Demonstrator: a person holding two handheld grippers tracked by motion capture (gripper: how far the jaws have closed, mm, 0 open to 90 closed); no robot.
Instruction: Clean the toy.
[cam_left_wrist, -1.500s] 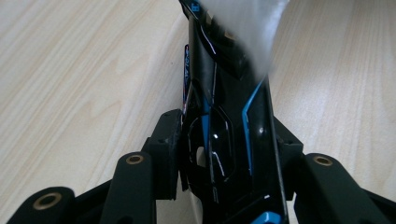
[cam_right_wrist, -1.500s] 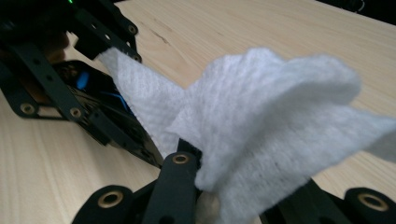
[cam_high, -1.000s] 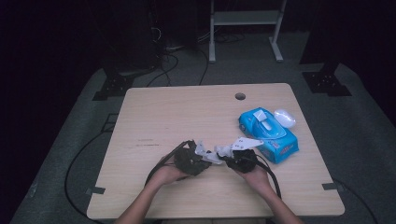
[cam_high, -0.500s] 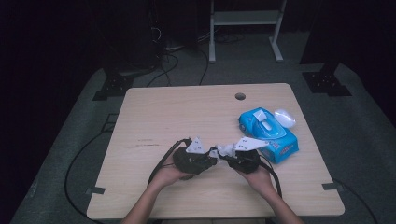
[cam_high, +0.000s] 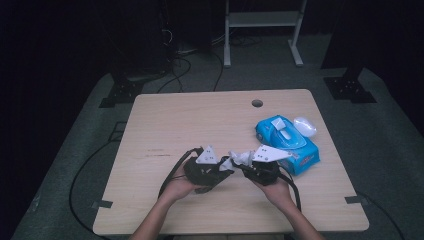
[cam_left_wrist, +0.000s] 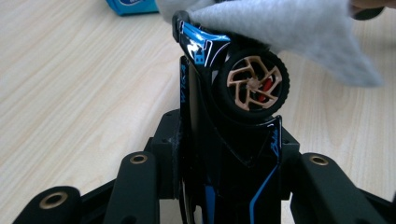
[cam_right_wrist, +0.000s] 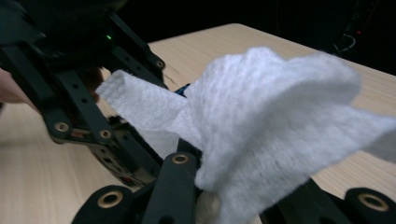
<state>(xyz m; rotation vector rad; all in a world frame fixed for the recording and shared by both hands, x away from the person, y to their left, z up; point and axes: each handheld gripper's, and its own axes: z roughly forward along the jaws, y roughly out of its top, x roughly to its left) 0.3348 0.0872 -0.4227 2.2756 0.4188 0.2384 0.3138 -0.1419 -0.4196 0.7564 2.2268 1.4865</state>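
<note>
My left gripper (cam_left_wrist: 231, 154) is shut on a black and blue toy car (cam_left_wrist: 201, 51), which stands on end between the jaws with a gold-rimmed wheel (cam_left_wrist: 254, 84) facing the camera. A white wipe (cam_left_wrist: 285, 28) rests on the car's top end. My right gripper (cam_right_wrist: 210, 191) is shut on that white wipe (cam_right_wrist: 261, 126), which bunches up in front of its jaws. In the high view the left gripper (cam_high: 216, 170) and right gripper (cam_high: 250, 169) face each other near the table's front, with the wipe (cam_high: 240, 158) between them.
A blue pack of wipes (cam_high: 287, 140) with its white lid (cam_high: 304, 126) flipped open lies on the table (cam_high: 200, 120) just right of the right gripper. A cable hole (cam_high: 257, 103) is at the back. Cables trail off the left edge.
The two grippers have come closer together. The left one has turned toward the right, and the wipe now rests against the toy car.
</note>
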